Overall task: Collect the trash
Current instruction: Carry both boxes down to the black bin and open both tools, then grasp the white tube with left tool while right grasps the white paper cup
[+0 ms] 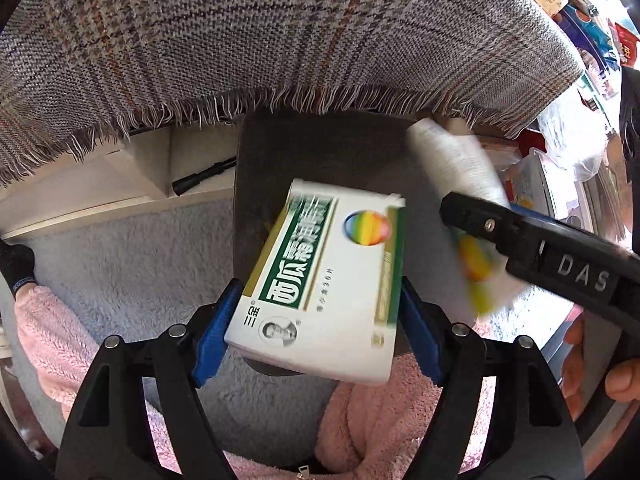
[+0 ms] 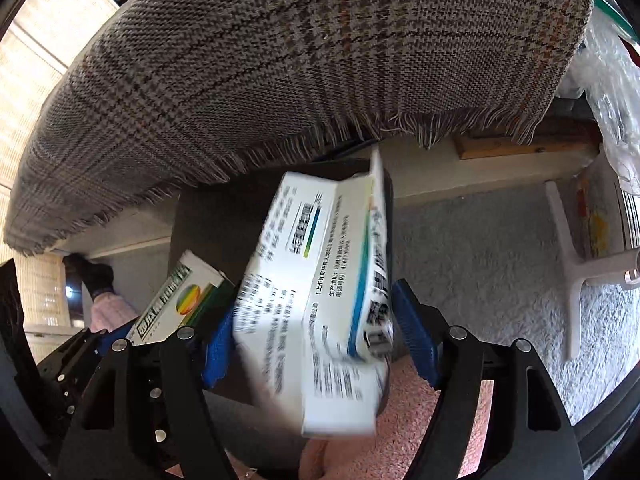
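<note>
My left gripper point(image 1: 320, 320) is shut on a white and green medicine box point(image 1: 324, 276) with a rainbow circle, held over a dark bin point(image 1: 296, 152). The same box shows at the lower left of the right wrist view point(image 2: 180, 300). My right gripper point(image 2: 316, 336) is shut on a second white medicine box point(image 2: 316, 292) with printed text and an open flap, blurred by motion, above the dark bin point(image 2: 216, 216). In the left wrist view that second box point(image 1: 460, 168) appears blurred at the right, with the right gripper's finger point(image 1: 520, 236) across it.
A plaid fringed cloth point(image 1: 280, 28) covers a table above the bin. A grey carpet point(image 2: 480, 248) lies below. A white plastic stand point(image 2: 572, 264) is at the right. Bags and packages point(image 1: 580, 152) sit at the far right. My pink sleeves point(image 1: 44, 320) are low in view.
</note>
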### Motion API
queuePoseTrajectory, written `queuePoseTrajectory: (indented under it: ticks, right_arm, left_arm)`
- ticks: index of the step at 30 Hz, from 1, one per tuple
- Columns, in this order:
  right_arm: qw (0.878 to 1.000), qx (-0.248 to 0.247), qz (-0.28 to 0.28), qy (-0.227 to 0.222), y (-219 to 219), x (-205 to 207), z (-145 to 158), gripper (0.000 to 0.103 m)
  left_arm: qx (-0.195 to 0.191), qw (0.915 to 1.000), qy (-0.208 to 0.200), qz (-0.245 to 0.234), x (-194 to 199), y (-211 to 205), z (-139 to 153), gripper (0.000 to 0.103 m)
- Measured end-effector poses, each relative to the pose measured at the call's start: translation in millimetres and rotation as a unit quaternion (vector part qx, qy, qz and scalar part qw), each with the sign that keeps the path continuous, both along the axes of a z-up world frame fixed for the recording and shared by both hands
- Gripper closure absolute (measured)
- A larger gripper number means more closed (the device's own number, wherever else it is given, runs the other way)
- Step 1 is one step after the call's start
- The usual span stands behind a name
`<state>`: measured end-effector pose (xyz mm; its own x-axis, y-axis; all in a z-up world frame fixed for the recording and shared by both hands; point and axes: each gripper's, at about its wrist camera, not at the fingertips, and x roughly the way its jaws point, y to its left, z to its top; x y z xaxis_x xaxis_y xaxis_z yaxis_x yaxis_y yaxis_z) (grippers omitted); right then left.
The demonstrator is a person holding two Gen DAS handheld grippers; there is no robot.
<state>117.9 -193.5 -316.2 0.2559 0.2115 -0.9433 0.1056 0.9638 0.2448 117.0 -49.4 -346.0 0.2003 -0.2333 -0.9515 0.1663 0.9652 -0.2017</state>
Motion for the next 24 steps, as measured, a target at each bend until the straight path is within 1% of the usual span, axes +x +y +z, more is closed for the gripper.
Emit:
queuePoseTrajectory:
  ticks: [2, 7, 9, 12, 13, 15, 18, 22, 24]
  right_arm:
    - [1.0, -0.002, -0.005, -0.001, -1, 1, 2, 0.029]
    - [1.0, -0.013, -0.008, -0.012, -7, -2, 16, 0.026]
    - [1.0, -0.02, -0.008, -0.019, -6, -7, 22, 0.019]
    - [0.999, -0.035, -0.01, -0.035, -8, -14, 32, 0.01]
    - [0.998, -0.038, -0.01, -0.04, -9, -16, 35, 0.009]
    - [0.998, -0.042, -0.009, -0.046, -11, -20, 41, 0.004]
    - [0.997, -0.046, -0.007, -0.056, -14, -24, 49, 0.003]
    - [0.997, -0.032, -0.024, -0.073, -25, -28, 63, 0.003]
    - [0.995, -0.026, -0.032, -0.086, -32, -28, 76, 0.003]
  left_arm:
    - [0.002, 1.0, -0.003, 0.001, 1, -3, 1, 0.023]
    - [0.009, 0.9998, -0.018, -0.001, -5, -1, 12, 0.016]
    - [0.014, 0.9996, -0.026, -0.001, -8, -1, 18, 0.013]
    - [0.008, 0.9993, -0.036, 0.006, -17, 11, 31, 0.01]
    - [0.01, 0.9991, -0.041, 0.008, -19, 10, 35, 0.009]
    - [0.008, 0.9987, -0.049, 0.008, -23, 14, 44, 0.008]
    - [0.002, 0.9982, -0.059, 0.01, -27, 17, 54, 0.008]
    - [-0.006, 0.9965, -0.082, 0.013, -32, 24, 75, 0.008]
    - [-0.007, 0.9957, -0.091, 0.016, -32, 27, 84, 0.008]
